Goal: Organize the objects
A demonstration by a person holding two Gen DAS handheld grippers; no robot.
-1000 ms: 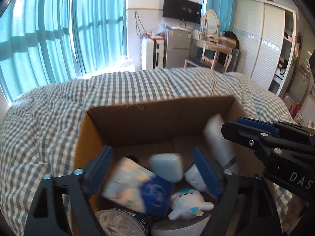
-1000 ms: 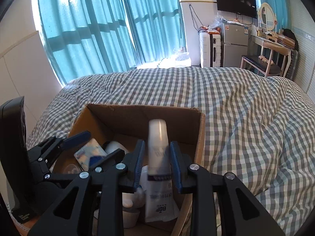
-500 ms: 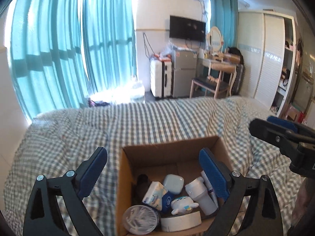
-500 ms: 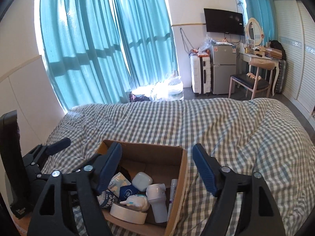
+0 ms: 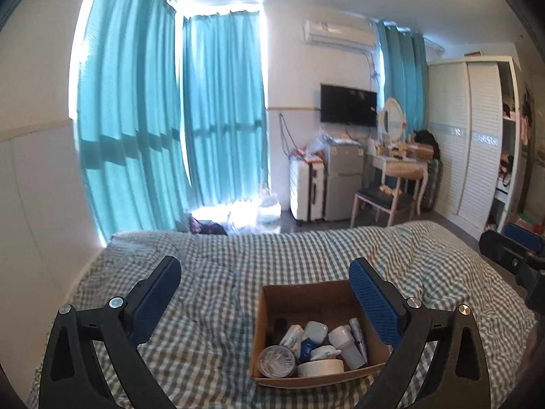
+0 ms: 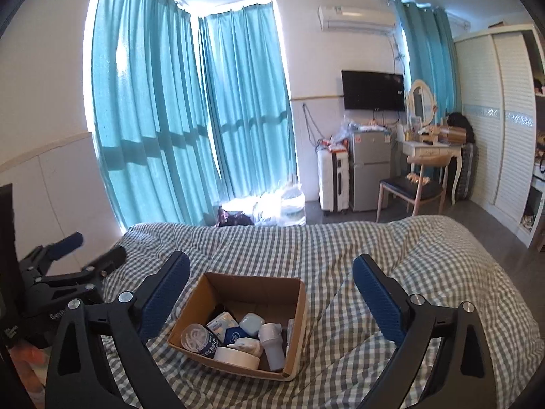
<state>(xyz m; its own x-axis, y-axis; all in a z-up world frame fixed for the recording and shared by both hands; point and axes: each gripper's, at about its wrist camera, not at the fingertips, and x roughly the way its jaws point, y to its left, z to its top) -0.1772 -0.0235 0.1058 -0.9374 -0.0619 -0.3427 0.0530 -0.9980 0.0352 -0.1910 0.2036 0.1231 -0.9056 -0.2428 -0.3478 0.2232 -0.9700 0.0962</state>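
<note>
An open cardboard box (image 5: 306, 298) stands on the checked bed; it also shows in the right wrist view (image 6: 259, 288). Inside lie a white tube (image 5: 357, 335), a white bottle (image 6: 272, 341), a pale blue case (image 6: 251, 322), a blue-and-white pack (image 5: 293, 335), a small white plush toy (image 6: 245, 345), a round lidded tub (image 5: 276, 363) and a white tape roll (image 6: 236, 358). My left gripper (image 5: 265, 301) is open and empty, well above and behind the box. My right gripper (image 6: 270, 298) is open and empty, likewise raised above the box.
The grey-and-white checked duvet (image 6: 357, 248) covers the bed. Teal curtains (image 5: 143, 143) hang behind. A suitcase (image 5: 306, 191), small fridge, dressing table with chair (image 6: 412, 191) and wardrobe (image 5: 473, 143) stand beyond the bed's far end.
Both grippers have pulled up and back from the box. The right gripper let go of the white tube, which now lies in the box; the left let go of the blue-and-white pack.
</note>
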